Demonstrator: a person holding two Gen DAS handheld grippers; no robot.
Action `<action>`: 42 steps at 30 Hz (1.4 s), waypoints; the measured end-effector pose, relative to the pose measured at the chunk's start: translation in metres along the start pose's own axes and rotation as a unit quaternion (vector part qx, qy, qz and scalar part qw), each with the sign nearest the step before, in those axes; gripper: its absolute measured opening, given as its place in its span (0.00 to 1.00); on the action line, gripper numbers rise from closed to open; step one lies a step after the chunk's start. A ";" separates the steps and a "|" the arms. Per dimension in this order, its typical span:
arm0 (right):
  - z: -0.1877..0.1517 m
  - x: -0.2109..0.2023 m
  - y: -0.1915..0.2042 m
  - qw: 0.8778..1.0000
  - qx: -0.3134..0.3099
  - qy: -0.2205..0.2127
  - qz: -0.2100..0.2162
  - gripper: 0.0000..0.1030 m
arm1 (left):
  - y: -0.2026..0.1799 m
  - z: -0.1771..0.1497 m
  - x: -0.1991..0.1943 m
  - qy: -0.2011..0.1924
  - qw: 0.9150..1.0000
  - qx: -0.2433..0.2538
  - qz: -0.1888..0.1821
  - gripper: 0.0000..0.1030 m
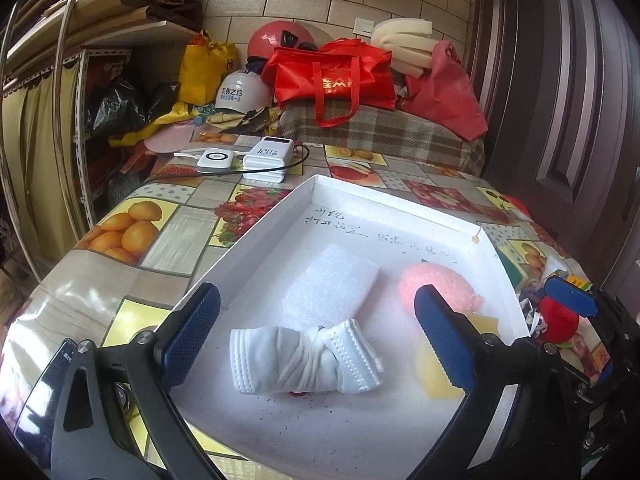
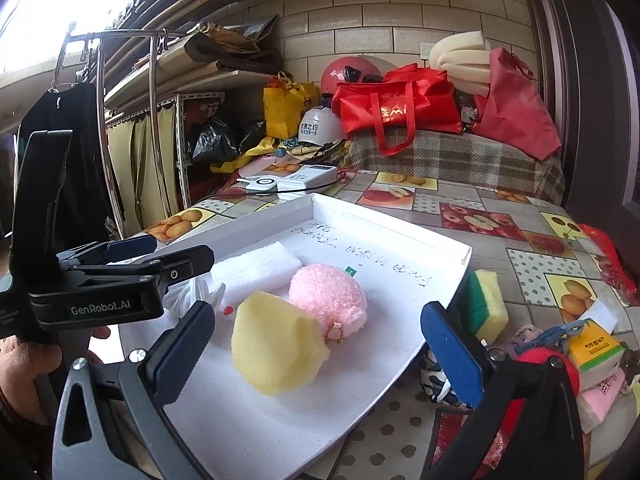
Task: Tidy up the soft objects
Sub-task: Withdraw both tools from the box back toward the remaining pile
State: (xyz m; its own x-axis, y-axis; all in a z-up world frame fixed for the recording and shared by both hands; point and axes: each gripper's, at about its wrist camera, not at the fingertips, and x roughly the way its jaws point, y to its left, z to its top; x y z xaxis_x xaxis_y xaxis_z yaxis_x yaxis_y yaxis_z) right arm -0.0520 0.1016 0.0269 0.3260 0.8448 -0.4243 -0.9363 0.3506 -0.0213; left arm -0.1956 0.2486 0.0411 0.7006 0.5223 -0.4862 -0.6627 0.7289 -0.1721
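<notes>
A shallow white tray [image 1: 256, 236] lies on the fruit-print tablecloth. In it are a knotted white cloth bundle [image 1: 304, 356], a white foam pad [image 1: 332, 288], a pink plush ball [image 1: 440, 286] and a yellow sponge piece [image 1: 436, 368]. My left gripper [image 1: 316, 332] stands open around the white bundle, its pads clear of it. In the right wrist view my right gripper [image 2: 318, 344] is open over the tray [image 2: 460, 264], with the yellow sponge piece [image 2: 276, 344] between its fingers, untouched. The pink plush ball [image 2: 328, 296] leans on that sponge. The left gripper [image 2: 168, 252] shows at the left.
Right of the tray lie a green-and-yellow scouring sponge [image 2: 486, 304], a red ball [image 2: 548, 364], tissue packs [image 2: 592, 348] and a patterned cloth [image 2: 436, 380]. Two white power banks [image 1: 240, 160] sit behind the tray. Red bags [image 1: 336, 76] and helmets are piled at the back wall.
</notes>
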 end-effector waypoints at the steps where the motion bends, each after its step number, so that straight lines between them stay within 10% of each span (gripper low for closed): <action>1: 0.000 0.000 -0.001 1.000 0.001 -0.001 -0.001 1.00 | 0.000 0.000 0.000 0.000 1.000 -0.001 0.000 0.96; 10: -0.002 -0.006 -0.004 1.000 0.015 -0.017 -0.003 1.00 | 0.003 0.001 -0.008 -0.018 1.000 -0.011 0.000 0.96; 16: -0.007 -0.030 -0.026 0.997 0.059 -0.050 -0.026 1.00 | -0.031 0.023 -0.057 -0.002 0.987 -0.069 -0.142 0.96; 19: -0.012 -0.043 -0.052 0.991 0.106 -0.063 -0.053 1.00 | -0.072 0.050 -0.108 0.006 0.960 -0.071 -0.272 0.96; 23: -0.018 -0.067 -0.080 0.981 0.142 -0.090 -0.094 1.00 | -0.125 0.075 -0.180 0.032 0.889 -0.062 -0.453 0.96; 30: -0.026 -0.072 -0.100 0.973 0.188 -0.087 -0.099 1.00 | -0.179 0.073 -0.246 0.043 0.788 -0.011 -0.614 0.96; 42: -0.026 -0.071 -0.097 0.974 0.186 -0.082 -0.099 1.00 | -0.182 0.072 -0.240 0.054 0.779 -0.018 -0.624 0.96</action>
State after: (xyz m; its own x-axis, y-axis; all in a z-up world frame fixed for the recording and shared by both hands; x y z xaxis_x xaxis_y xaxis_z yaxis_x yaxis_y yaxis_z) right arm 0.0122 -0.0029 0.0351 0.5404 0.7879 -0.2951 -0.7509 0.6099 0.2534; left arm -0.2238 0.0222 0.2505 0.7808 -0.6247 0.0108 0.5085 0.6253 -0.5920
